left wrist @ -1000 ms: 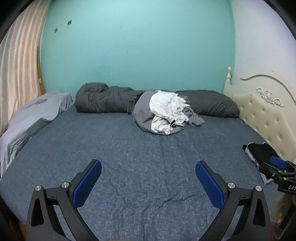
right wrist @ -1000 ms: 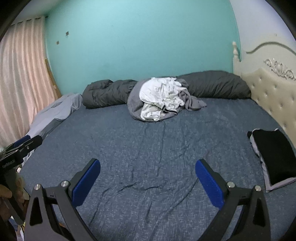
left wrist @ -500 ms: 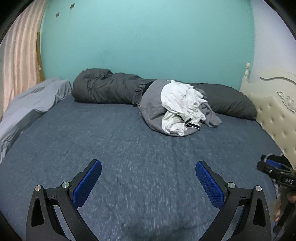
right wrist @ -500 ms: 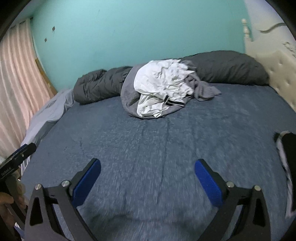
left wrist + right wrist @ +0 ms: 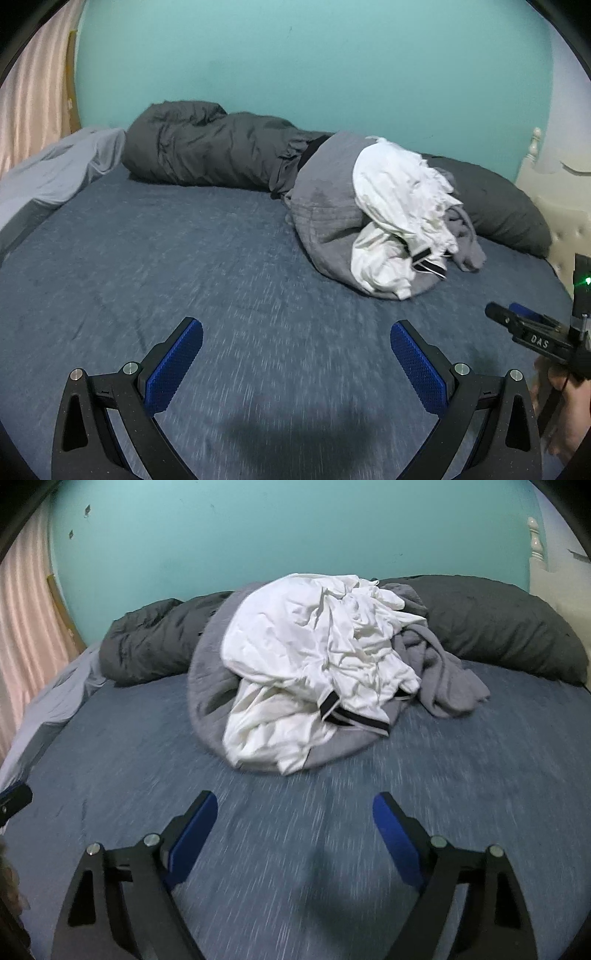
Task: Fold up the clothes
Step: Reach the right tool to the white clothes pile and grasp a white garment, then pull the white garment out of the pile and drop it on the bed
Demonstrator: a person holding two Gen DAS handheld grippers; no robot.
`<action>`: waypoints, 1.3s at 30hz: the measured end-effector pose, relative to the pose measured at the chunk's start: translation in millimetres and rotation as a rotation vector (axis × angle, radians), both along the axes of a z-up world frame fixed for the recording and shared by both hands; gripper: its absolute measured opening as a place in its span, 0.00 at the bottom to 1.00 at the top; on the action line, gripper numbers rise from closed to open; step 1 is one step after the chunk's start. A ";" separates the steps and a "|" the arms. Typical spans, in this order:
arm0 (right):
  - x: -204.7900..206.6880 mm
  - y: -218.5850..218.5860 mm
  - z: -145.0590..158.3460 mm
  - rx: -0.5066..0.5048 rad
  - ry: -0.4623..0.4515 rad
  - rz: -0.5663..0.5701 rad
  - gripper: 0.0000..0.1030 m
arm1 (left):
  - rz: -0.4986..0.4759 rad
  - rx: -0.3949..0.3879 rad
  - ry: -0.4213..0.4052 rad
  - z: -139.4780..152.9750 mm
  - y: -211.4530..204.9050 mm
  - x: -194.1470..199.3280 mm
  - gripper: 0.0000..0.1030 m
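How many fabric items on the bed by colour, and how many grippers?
White garments: 1, the white shirt on top of the pile
Grey garments: 1 that I can separate, the grey garment under and around it; the pile may hide more
Dark grey duvets: 1, the duvet along the wall
Grippers: 2, left gripper and right gripper, both open and empty
Total: 5

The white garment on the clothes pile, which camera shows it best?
The right wrist view: the white garment sits central and large, its black-striped trim plain. The left wrist view shows it off to the right, smaller and more side-on.
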State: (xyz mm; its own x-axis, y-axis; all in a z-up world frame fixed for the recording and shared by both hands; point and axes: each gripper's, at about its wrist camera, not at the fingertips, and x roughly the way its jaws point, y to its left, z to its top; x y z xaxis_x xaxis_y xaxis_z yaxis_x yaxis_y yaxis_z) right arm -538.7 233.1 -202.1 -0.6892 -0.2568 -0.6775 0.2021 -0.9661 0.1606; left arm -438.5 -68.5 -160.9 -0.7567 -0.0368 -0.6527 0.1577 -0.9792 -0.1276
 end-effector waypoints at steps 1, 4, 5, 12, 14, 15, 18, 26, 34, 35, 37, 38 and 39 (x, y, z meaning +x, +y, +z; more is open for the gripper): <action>-12.8 -0.8 -3.8 0.003 0.000 -0.002 0.84 | 0.002 0.008 -0.008 -5.3 -1.9 -12.0 1.00; -45.4 -2.5 -13.3 0.011 0.000 -0.008 0.84 | 0.010 0.019 -0.024 -17.6 -4.8 -36.4 1.00; -54.2 -3.9 -17.0 0.017 -0.005 -0.006 0.84 | 0.012 0.022 -0.030 -21.2 -5.4 -43.6 1.00; -111.0 -15.4 -39.5 0.024 -0.066 -0.010 0.80 | 0.007 0.064 -0.071 -41.9 -15.0 -73.3 1.00; -126.4 -19.7 -43.3 0.043 -0.064 -0.004 0.80 | 0.005 0.069 -0.077 -45.8 -19.1 -77.6 1.00; -134.0 -20.4 -45.4 0.054 -0.068 -0.011 0.77 | 0.004 0.072 -0.083 -48.4 -22.2 -79.5 1.00; -157.1 -19.8 -53.6 0.065 -0.078 -0.046 0.66 | 0.011 0.088 -0.094 -55.0 -32.0 -84.0 1.00; -192.4 -24.6 -73.2 0.089 -0.087 -0.038 0.19 | 0.015 0.104 -0.097 -67.1 -51.5 -92.4 1.00; -153.7 -15.1 -47.7 0.032 0.019 0.013 0.05 | -0.011 0.104 -0.075 -71.0 -45.8 -71.6 1.00; -144.1 -14.9 -41.5 0.020 0.033 0.028 0.05 | -0.009 0.104 -0.075 -71.0 -44.8 -67.5 1.00; -124.0 -16.6 -27.9 0.000 0.058 0.061 0.05 | -0.010 0.102 -0.076 -70.1 -41.7 -52.6 1.00; -113.9 -17.5 -21.1 -0.010 0.070 0.078 0.05 | -0.010 0.102 -0.072 -68.3 -40.2 -44.9 1.00; -103.8 -18.3 -14.2 -0.020 0.083 0.095 0.04 | -0.008 0.103 -0.068 -66.4 -38.7 -37.3 1.00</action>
